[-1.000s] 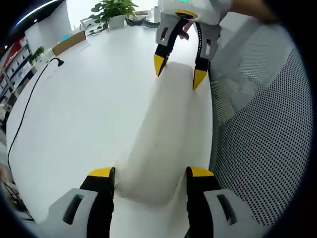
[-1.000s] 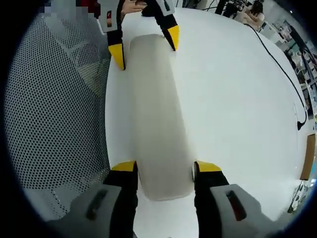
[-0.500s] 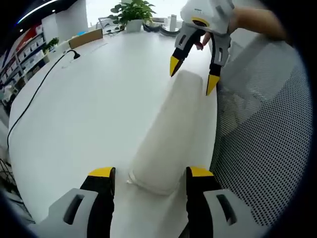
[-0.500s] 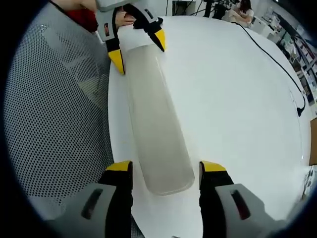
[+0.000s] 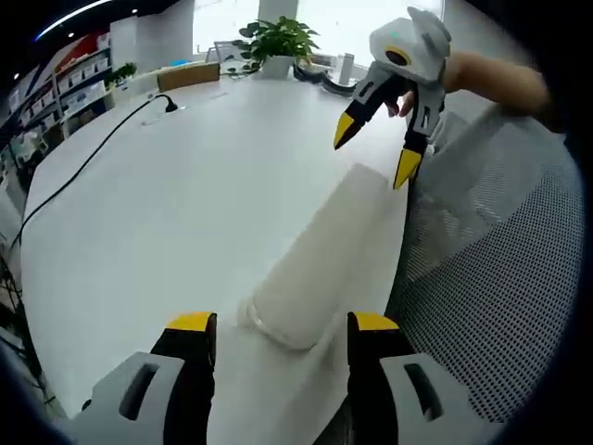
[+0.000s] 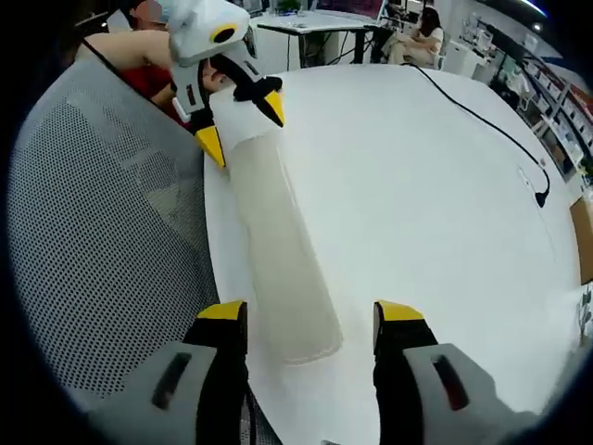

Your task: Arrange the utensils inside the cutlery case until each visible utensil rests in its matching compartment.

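Left tongs point(image 5: 282, 323): jaws apart, poised above the bench, with one end of the case lying between and just ahead of the tips; nothing gripped.
Right tongs point(image 6: 311, 312): jaws apart, straddling the opposite end of the case from above, nothing gripped. Seen in the left gripper view point(image 5: 374, 156), they hang over the far end.
Bench point(image 5: 167, 204): broad, white; a mesh chair back point(image 6: 102, 260) stands just beside its edge.
Cutlery case point(image 6: 278, 250): long, pale and closed, lying flat near the bench edge, running from one pair of tongs to the other.
Utensils: hidden; none can be made out.
Step in hand: likely opening the case, not yet begun.
Next move: probably lower both tongs to hold one end and lift the lid.
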Tool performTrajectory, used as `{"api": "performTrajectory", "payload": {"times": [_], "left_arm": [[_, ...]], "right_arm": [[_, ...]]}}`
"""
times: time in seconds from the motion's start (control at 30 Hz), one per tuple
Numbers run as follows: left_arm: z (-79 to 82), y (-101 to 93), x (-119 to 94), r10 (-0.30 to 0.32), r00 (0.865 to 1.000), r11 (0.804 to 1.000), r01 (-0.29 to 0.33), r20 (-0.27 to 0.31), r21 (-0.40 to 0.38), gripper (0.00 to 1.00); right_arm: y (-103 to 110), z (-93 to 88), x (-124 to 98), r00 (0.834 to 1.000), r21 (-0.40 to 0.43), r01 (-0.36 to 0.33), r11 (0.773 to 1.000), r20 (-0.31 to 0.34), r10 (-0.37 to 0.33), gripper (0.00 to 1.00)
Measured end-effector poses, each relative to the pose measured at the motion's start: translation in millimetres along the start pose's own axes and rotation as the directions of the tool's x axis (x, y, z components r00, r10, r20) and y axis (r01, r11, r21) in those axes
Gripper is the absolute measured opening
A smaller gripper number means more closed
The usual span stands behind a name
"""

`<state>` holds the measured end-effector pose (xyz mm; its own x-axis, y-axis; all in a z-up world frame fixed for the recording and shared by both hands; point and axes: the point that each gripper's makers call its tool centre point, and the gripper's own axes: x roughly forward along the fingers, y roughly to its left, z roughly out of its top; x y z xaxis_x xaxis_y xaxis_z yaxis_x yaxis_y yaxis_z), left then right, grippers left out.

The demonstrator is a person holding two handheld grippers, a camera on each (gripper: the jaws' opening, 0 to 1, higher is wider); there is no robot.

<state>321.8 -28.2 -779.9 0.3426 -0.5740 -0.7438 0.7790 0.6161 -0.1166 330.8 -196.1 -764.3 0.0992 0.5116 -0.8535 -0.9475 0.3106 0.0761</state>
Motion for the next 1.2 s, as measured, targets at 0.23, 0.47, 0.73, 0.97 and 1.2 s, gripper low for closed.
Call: {"api": "performTrajectory", "payload": {"times": [0.23, 0.47, 0.73, 0.97, 1.2], "left_arm": [[19.0, 2.3, -22.5, 0.035, 0.994, 0.997, -0.027, 0.102, -0.078, 0.58], [38.7, 13.2, -41.6, 0.093, 0.980, 0.990, -0.073, 0.174, -0.119, 0.58], [52.2, 13.6, -56.9, 0.123, 0.966, 0.984, -0.089, 0.229, -0.156, 0.58], [59.7, 14.3, -68.5, 0.151, 0.954, 0.976, -0.102, 0.261, -0.190, 0.58], [65.2, 5.8, -78.8, 0.158, 0.944, 0.975, -0.103, 0.291, -0.195, 0.58]], "right_arm": [[-1.4, 13.6, -14.6, 0.997, 0.054, 0.009, 0.999, 0.080, -0.013, 0.54], [-0.7, 19.0, -26.7, 0.991, 0.083, 0.023, 0.996, 0.132, -0.033, 0.54], [0.4, 32.6, -42.3, 0.978, 0.090, 0.050, 0.995, 0.195, -0.067, 0.54], [-2.1, 32.5, -53.3, 0.970, 0.112, 0.074, 0.991, 0.223, -0.098, 0.55], [1.7, 39.6, -63.0, 0.957, 0.121, 0.093, 0.988, 0.264, -0.122, 0.55]]}}
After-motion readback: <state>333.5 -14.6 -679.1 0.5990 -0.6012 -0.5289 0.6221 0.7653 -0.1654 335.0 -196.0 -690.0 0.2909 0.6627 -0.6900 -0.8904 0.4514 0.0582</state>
